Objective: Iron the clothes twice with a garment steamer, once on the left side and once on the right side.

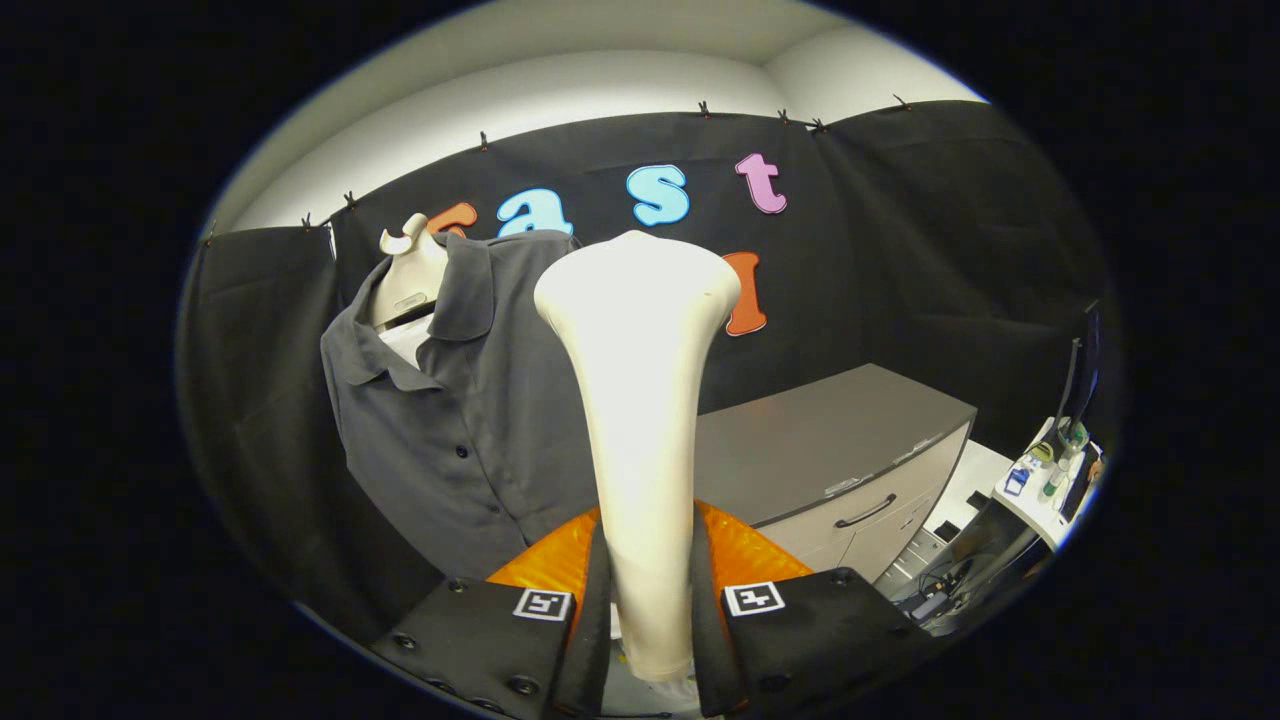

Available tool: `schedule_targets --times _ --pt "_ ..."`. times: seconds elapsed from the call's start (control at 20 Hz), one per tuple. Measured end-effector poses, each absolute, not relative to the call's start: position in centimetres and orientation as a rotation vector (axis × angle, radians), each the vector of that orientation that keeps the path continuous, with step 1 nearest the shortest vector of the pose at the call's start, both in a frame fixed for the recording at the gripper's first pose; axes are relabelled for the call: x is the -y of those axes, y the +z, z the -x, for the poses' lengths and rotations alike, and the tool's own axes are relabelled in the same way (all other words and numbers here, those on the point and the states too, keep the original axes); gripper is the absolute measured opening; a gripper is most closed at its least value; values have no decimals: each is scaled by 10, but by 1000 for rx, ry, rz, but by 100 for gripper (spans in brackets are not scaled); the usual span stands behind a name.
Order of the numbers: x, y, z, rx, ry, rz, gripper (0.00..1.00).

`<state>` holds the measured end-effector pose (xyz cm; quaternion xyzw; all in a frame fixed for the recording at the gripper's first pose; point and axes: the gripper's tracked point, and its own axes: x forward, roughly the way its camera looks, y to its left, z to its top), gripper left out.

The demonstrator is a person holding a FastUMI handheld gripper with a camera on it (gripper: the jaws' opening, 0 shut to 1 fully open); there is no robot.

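Gripper view is showing the gripper (648,610) grasping the garment steamer (640,420), both fingers pressing on its cream handle, its flared head rising upright beyond them. The grey button-up shirt (460,420) is hanging on a cream mannequin bust (412,275), just beside the steamer and behind it. A grey drawer cabinet (850,460) is standing on the steamer's other side.

A grey-topped cabinet (850,440) with drawer handles is seen by the black cloth wall (950,230), and a small cluttered white shelf (1050,485) is set nearby.
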<state>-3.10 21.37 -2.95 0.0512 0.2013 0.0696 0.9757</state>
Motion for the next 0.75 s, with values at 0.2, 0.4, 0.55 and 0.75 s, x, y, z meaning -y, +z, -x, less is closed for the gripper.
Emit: schedule_targets --times 0.2,0.4,0.55,0.75 --pt "-219 -31 31 -406 151 -95 42" --pt "-224 -32 32 -407 158 -91 42" --pt "-225 -34 34 -413 162 -90 42" --pt "-221 -35 37 -411 154 -92 42"
